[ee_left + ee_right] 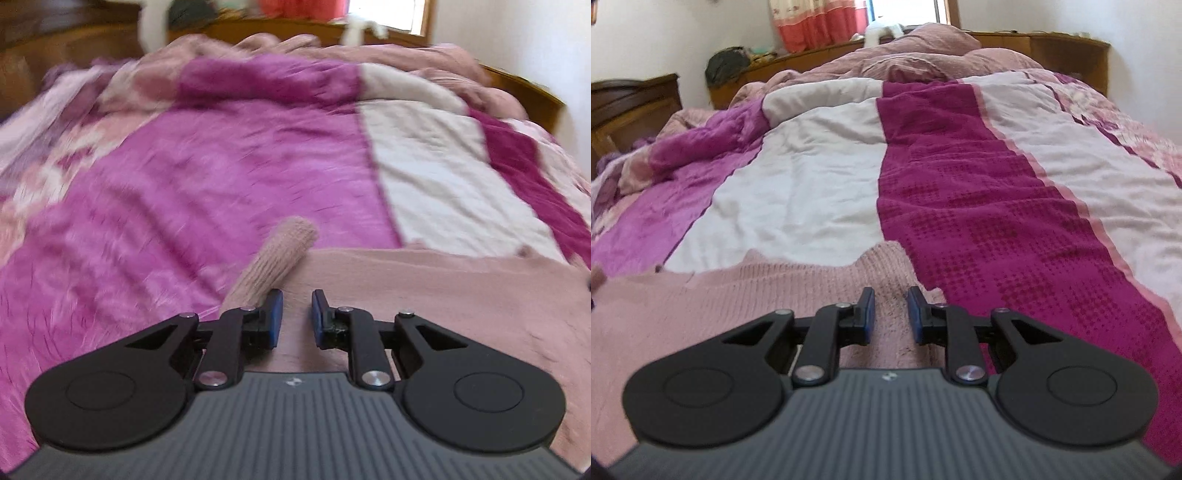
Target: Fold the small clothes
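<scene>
One pink knit sweater lay low in frame on bed: soft, light, limp. Grip at hem or cuff. Both jaws narrowly apart, empty.

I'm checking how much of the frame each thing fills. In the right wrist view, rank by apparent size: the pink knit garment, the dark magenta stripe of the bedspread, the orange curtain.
1. Dark magenta stripe
2. Pink knit garment, close to the camera, so this ranking is unsure
3. Orange curtain, far off and clearly smallest
</scene>
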A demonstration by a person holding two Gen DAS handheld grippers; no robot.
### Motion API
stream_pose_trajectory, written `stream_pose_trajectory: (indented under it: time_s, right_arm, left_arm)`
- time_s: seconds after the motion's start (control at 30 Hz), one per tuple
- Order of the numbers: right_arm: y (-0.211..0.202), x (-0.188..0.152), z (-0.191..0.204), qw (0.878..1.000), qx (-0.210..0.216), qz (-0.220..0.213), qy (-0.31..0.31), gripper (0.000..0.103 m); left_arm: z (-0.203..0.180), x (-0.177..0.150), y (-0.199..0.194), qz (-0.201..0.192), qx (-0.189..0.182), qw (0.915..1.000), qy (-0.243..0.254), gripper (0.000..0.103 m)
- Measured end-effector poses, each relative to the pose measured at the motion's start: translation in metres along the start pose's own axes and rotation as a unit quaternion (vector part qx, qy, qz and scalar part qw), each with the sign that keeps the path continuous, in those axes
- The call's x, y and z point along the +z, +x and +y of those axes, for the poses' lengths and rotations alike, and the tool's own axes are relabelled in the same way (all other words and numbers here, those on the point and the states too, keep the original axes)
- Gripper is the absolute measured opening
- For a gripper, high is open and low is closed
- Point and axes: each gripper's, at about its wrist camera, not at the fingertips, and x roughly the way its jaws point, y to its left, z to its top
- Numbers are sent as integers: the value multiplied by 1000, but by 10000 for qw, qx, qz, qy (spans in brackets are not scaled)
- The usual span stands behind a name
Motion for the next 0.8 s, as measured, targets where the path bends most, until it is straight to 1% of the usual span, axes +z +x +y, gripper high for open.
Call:
stream_pose_trajectory:
  time_s: [0.1,0.2,0.33,0.43,0.5,0.57,0.6,0.63,0.8]
  right_arm:
    - [5,-4,4,9998,-73,8,-173,21]
    - [6,-4,9,9993,-152,15,-347,22]
    - [-6,0,6,9999,-82,19,-90,22]
    - [-23,0,4,10000,-71,1,49,23]
    - [-38,-2,4,9999,-125,-25,104,23]
    - [-54,-5,5,9998,-106,-44,132,31]
    - [-62,-7,5,9998,-68,-75,142,39]
    - [-71,-8,5,9998,-30,-115,152,44]
    - [-109,-22,9,9995,201,-168,154,45]
  left_arm:
    - [12,-6,7,-54,-114,9997,-205,23]
    - [10,-5,8,-73,-75,9999,-91,23]
    - [8,-2,0,-12,-43,10000,-32,23]
    - [4,-3,-17,-7,-20,9999,160,23]
    - [5,-5,-31,41,-80,9998,161,23]
    - [7,-7,-47,84,-140,9998,84,23]
    - [8,-9,-56,68,-165,9998,69,23]
    - [8,-11,-65,68,-174,9998,76,23]
    - [4,-29,-106,169,-264,9994,124,23]
